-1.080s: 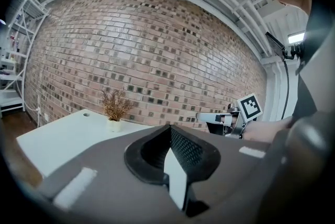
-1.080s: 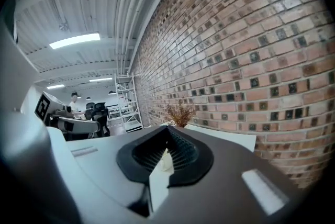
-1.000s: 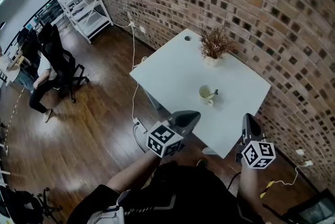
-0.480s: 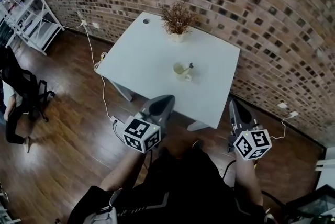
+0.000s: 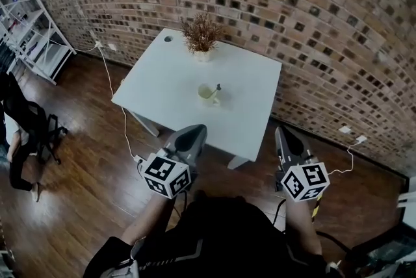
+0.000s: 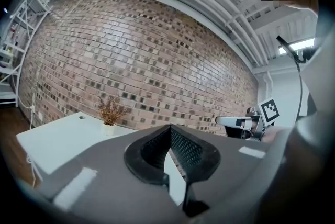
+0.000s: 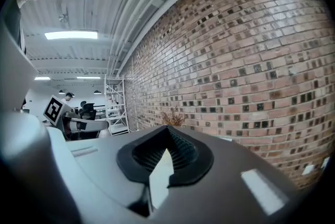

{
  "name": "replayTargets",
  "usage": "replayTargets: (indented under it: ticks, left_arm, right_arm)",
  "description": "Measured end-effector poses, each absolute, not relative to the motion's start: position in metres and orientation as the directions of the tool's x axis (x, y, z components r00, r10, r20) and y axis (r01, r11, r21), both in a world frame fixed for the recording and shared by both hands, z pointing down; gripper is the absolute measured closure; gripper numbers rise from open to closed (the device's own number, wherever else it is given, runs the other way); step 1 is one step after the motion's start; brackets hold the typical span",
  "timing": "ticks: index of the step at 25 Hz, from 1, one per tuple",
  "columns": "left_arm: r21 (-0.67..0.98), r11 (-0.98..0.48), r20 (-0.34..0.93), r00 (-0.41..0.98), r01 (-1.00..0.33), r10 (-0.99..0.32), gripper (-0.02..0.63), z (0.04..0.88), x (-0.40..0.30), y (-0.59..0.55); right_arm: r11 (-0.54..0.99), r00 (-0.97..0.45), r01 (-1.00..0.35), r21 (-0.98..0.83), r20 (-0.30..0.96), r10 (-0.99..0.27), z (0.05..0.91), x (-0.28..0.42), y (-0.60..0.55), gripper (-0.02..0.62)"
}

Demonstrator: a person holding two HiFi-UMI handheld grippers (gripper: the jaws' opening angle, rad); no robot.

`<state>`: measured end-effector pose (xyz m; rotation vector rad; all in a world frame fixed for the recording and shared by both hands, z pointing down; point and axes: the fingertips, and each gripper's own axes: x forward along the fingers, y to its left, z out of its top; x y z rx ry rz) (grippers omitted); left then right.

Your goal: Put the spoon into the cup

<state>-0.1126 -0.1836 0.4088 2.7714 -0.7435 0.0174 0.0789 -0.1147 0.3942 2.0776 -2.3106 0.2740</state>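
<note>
A pale cup [image 5: 207, 94] stands near the middle of the white table [image 5: 162, 78], and the spoon [image 5: 215, 88] leans inside it with its handle sticking out to the upper right. Both grippers hover over the wooden floor, short of the table's near edge and far from the cup. My left gripper [image 5: 197, 130] [image 6: 170, 126] is shut with nothing between its pads. My right gripper [image 5: 279, 131] [image 7: 167, 128] is shut and empty too. Each gripper view also catches the other gripper off to the side. Neither gripper view shows the cup.
A potted dried plant [image 5: 199, 36] [image 6: 110, 113] stands at the table's far edge by the brick wall [image 5: 312, 23]. A white rack [image 5: 26, 30] and a seated person [image 5: 16, 134] are at the left. Cables [image 5: 127, 134] trail on the floor by the table.
The head view has swung round, so the table and cup now sit nearer the middle of the picture. Both grippers have shifted slightly and stay shut, away from the table.
</note>
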Motion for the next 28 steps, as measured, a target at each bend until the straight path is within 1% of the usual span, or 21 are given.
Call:
replayTargets:
  ticks: [2,5,13,28]
  left_arm:
    - [0.249,-0.833,0.088,0.868,-0.495,-0.489,0.611,0.408,-0.102,-0.178]
    - [0.245,-0.822,0.100,0.857,-0.513,-0.505,0.612,0.409,-0.093,-0.173]
    - [0.229,-0.814,0.101,0.844,-0.535,-0.526,0.612,0.403,-0.087,-0.161]
    - [0.219,-0.807,0.115,0.836,-0.548,-0.537,0.612,0.405,-0.089,-0.156]
  right_arm:
    - [0.094,-0.106,-0.990,-0.105,0.107,-0.989,0.385,0.090,-0.110,0.589]
    - [0.131,-0.139,-0.986,-0.101,0.074,-0.988,0.377,0.095,-0.104,0.589]
    - [0.188,-0.200,-0.975,-0.123,0.097,-0.975,0.380,0.095,-0.099,0.590]
    - [0.181,-0.194,-0.974,-0.138,0.087,-0.977,0.383,0.100,-0.103,0.590]
